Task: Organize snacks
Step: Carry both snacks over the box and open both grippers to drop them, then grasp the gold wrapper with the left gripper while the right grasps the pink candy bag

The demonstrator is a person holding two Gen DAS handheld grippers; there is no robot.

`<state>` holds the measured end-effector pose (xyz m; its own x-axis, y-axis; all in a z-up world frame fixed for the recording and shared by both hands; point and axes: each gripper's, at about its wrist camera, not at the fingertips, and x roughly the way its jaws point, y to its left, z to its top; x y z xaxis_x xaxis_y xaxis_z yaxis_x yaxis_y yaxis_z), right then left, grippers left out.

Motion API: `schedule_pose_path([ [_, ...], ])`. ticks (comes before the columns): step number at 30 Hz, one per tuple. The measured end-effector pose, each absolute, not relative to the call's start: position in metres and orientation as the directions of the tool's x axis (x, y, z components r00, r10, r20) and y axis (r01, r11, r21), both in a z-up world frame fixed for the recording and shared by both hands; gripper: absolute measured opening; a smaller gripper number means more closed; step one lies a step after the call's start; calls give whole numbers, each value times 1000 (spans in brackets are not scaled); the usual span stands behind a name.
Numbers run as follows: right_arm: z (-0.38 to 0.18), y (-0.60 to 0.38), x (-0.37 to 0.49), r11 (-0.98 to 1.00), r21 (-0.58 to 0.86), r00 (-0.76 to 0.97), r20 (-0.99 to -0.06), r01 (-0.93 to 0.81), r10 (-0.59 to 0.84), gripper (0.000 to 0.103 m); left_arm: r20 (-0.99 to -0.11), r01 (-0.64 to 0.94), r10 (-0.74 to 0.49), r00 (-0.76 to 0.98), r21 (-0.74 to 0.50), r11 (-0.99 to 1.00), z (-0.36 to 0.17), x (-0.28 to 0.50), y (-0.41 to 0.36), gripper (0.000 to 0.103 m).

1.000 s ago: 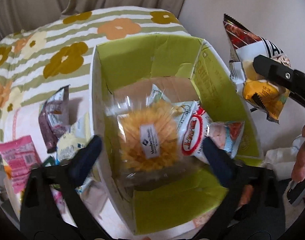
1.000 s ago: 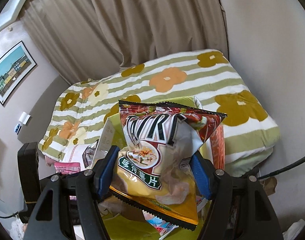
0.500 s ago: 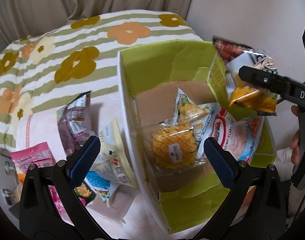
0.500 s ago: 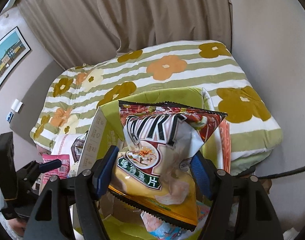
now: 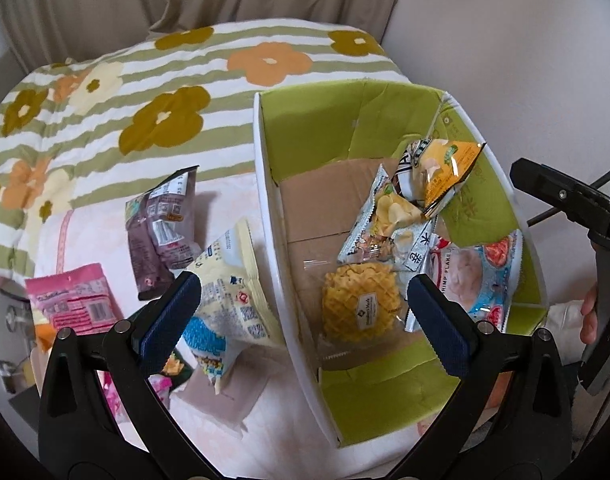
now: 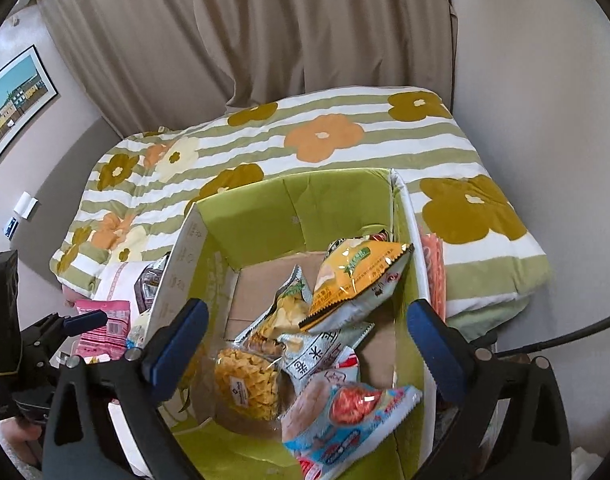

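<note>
Jaws newly apart, chip bag (image 6: 355, 284) boxed

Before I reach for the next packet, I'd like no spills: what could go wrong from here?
1. The orange chip bag leans half-upright on other packets by the box's right wall; it may topple as more land.
2. The cream packet rests against the box's outer left wall, so lifting it could nudge the box.
3. The left gripper's open fingers straddle that wall and could catch it.
</note>
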<state>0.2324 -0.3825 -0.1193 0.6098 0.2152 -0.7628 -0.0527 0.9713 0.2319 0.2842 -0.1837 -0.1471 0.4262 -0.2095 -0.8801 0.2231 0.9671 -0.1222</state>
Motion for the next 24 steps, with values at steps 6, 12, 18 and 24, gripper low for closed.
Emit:
schedule_pose_path([
  [6,-103,-378,213,969,235,634,-739,-73,227,99,-857,187,-192,479,-114,976,-128,263,-175,103],
  [12,-85,-357,202,957,236,640,-712,-168,288,99,-842,121,-138,522,-88,989,-110,235,-152,103],
  [18,-80,-319,195,926,262,619,-690,-270,376,99,-837,50,-96,539,-82,995,-103,202,-111,103],
  [24,-80,-265,184,896,280,592,-676,-346,439,99,-830,-7,-74,553,-94,996,-102,176,-56,103],
])
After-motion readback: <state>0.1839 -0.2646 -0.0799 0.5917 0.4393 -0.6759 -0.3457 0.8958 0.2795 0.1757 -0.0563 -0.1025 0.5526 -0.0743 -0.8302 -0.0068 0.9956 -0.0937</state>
